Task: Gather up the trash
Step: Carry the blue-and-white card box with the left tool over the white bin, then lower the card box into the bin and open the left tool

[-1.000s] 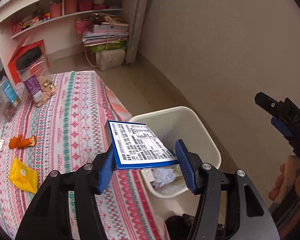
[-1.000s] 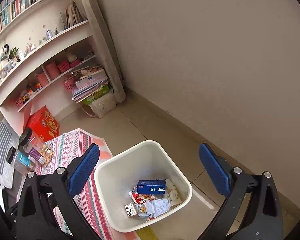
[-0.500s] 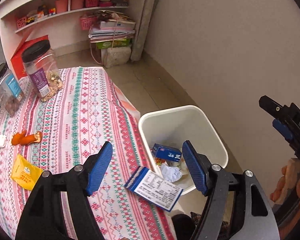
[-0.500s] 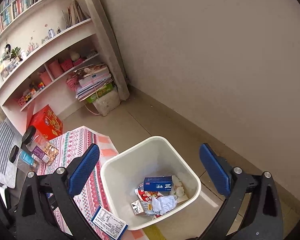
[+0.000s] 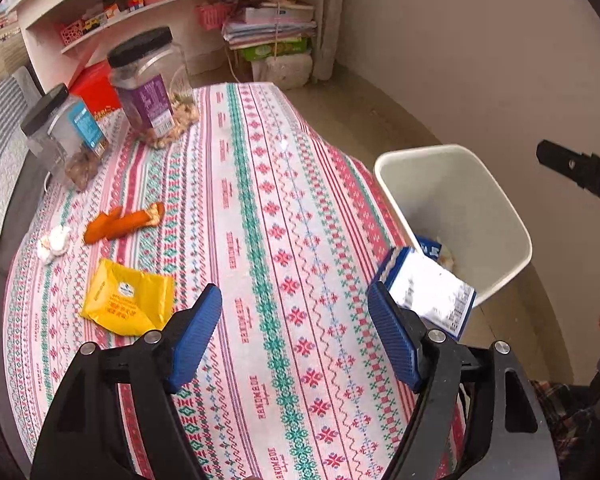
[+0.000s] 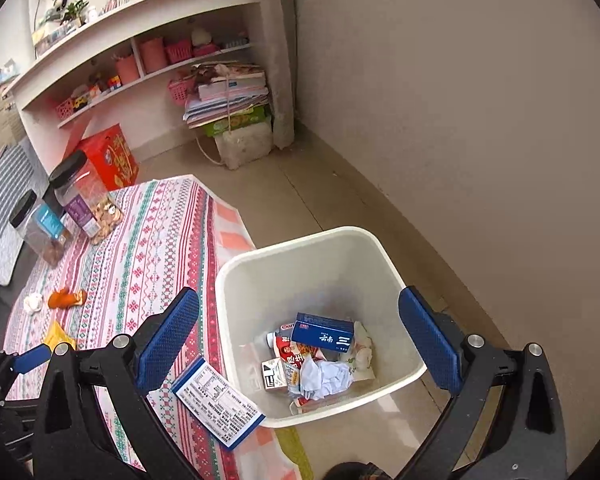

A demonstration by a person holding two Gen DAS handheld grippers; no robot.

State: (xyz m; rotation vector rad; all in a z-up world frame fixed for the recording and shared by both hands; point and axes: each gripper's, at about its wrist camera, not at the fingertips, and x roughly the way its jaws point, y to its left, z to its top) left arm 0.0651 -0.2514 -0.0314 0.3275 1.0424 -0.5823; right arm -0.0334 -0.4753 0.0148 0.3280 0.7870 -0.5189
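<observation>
Beside the patterned table (image 5: 260, 200) stands the white bin (image 6: 300, 248), already holding scraps. The blue-and-white box (image 6: 218, 400), clamped a second ago, now lies against the bin's outer rim (missed, apparently), needing re-picking. The left gripper (image 5: 296, 340) is opening, empty; the right gripper (image 6: 300, 344) gapes wide, empty.

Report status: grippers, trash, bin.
Left gripper jaws opening, empty. Right gripper open. Blue-white box on table edge beside bin, not in it.

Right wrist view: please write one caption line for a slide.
Blue-and-white printed carton at patterned tablecloth edge, beside white plastic bin of trash.
</observation>
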